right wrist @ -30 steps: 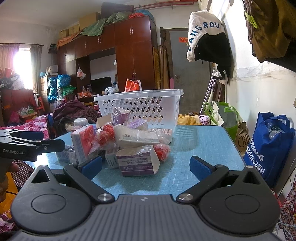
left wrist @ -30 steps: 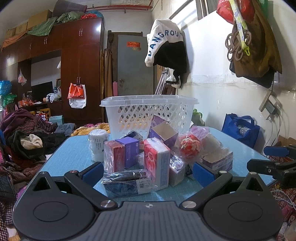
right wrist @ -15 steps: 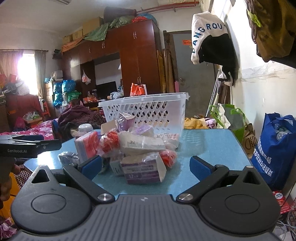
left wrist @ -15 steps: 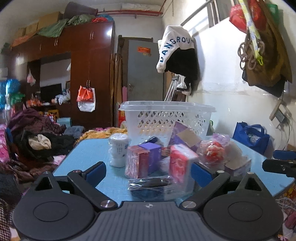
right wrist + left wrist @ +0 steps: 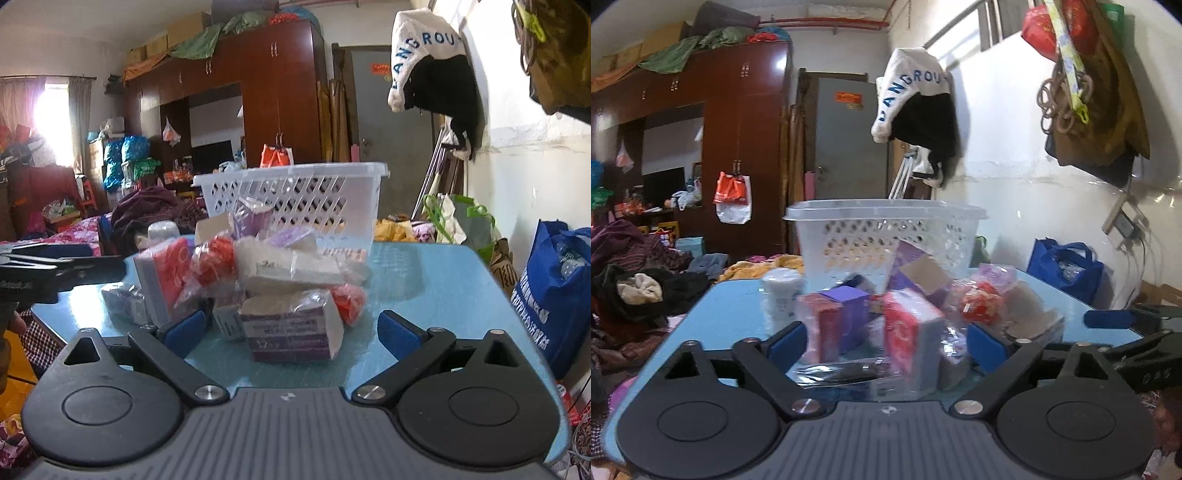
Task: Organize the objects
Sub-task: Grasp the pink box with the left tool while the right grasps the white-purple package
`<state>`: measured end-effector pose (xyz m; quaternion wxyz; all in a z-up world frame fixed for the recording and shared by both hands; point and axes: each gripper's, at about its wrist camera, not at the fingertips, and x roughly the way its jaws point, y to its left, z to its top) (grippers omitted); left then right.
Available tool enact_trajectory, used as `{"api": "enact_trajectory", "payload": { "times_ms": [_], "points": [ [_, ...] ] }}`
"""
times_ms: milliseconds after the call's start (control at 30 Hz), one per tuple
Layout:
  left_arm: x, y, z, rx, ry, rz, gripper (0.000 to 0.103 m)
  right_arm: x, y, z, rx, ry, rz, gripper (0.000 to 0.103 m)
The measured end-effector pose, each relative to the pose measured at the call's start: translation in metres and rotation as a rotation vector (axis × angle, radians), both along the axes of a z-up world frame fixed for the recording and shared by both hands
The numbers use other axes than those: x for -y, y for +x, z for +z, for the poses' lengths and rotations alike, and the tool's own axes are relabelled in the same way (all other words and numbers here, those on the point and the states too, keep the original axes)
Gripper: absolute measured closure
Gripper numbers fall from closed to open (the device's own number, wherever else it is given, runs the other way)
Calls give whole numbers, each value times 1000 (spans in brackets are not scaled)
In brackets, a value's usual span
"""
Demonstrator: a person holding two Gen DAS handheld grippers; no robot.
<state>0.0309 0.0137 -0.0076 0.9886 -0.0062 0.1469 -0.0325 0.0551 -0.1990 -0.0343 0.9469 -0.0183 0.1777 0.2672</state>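
A pile of small boxes and plastic-wrapped packets lies on a blue table (image 5: 731, 306) in front of a white perforated basket (image 5: 886, 229). My left gripper (image 5: 886, 341) is open, its pads either side of a red-and-white box (image 5: 912, 332) and a clear packet (image 5: 846, 376), not closed on them. My right gripper (image 5: 291, 330) is open at a wrapped purple-and-white box (image 5: 291, 328). The basket also shows in the right wrist view (image 5: 295, 206). The right gripper shows in the left wrist view (image 5: 1130, 328), the left in the right wrist view (image 5: 55, 266).
A white cup (image 5: 781, 291) stands left of the pile. A red ball in plastic (image 5: 980, 306) lies to the right. A blue bag (image 5: 554, 291) sits on the floor by the wall. Clothes are heaped on the left (image 5: 631, 288).
Both grippers have moved closer to the pile and sit lower; the objects look larger between the open fingers. Nothing has been gripped.
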Motion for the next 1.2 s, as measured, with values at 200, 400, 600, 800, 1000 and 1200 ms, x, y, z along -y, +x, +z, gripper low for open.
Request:
{"api": "enact_trajectory", "payload": {
  "times_ms": [200,400,600,800,1000,1200],
  "points": [
    [9,8,-3,-4,17,-1,17,-10,0,-7,4,-36,7,4],
    [19,24,-6,-32,48,19,42,-13,7,-14,12,-61,-31,15],
    [21,34,-14,-66,41,7,66,-13,5,-15,29,-89,-43,32],
    [16,30,-7,-35,28,18,67,-6,-4,-8,50,-89,-43,34],
    [7,26,7,4,12,34,67,14,-11,-10,-21,-52,-23,34],
    [1,27,10,9,-10,40,67,17,-18,-5,-25,-42,-13,34]
  ]
}}
